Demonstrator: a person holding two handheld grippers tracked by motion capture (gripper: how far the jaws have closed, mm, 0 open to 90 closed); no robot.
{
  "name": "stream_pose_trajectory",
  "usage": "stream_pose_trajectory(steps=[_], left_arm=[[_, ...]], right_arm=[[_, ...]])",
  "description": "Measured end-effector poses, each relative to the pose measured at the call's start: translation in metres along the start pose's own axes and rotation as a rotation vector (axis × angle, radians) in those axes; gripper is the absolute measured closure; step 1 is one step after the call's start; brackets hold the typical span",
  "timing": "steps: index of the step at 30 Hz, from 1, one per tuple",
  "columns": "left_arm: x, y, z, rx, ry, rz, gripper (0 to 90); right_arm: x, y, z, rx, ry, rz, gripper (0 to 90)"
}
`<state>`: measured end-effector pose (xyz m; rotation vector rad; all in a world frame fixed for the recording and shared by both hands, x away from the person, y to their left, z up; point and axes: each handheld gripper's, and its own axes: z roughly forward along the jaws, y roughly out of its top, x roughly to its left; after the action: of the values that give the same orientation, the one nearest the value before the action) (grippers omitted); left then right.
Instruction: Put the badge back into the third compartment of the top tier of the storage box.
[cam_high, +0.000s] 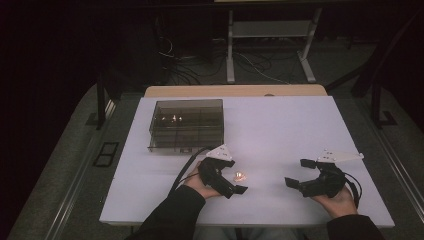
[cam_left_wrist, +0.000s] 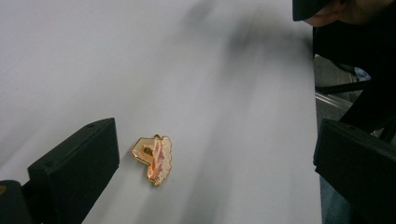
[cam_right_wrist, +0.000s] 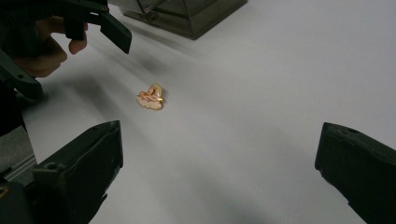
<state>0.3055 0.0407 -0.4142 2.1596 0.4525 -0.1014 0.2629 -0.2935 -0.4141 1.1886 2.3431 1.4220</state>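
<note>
Gold pin (cam_right_wrist: 150, 99) on white table (cam_right_wrist: 261, 93), jaws wide apart

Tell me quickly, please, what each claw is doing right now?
Left claw: open, holding nothing; the gold pin lies on the table between its jaws.
Right claw: open, holding nothing.
</note>
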Motion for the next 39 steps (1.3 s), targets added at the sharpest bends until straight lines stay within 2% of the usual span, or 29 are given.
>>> stream_pose_trajectory(steps=[13,25,26,34,35,39], left_arm=[[0.006,-0.003,0.017,0.025,-0.02,-0.009,0.0],[0.01,-0.004,0.029,0.047,-0.031,-0.004,0.0],[0.011,-0.004,0.029,0.05,-0.031,0.007,0.0],[0.018,-0.006,0.032,0.059,-0.031,-0.004,0.0],[0.018,-0.007,0.033,0.059,-0.031,-0.02,0.0],[0.021,-0.008,0.034,0.071,-0.028,-0.03,0.0]], right_arm=[[0.0,0.0,0.0,-0.001,0.006,-0.009,0.2],[0.002,0.0,0.001,0.005,0.013,-0.015,0.2],[0.002,0.0,0.001,0.006,0.014,-0.016,0.2],[0.003,0.0,0.002,0.005,0.014,-0.032,0.3],[0.003,0.0,0.002,0.005,0.014,-0.032,0.2],[0.003,0.0,0.002,0.005,0.015,-0.034,0.3]])
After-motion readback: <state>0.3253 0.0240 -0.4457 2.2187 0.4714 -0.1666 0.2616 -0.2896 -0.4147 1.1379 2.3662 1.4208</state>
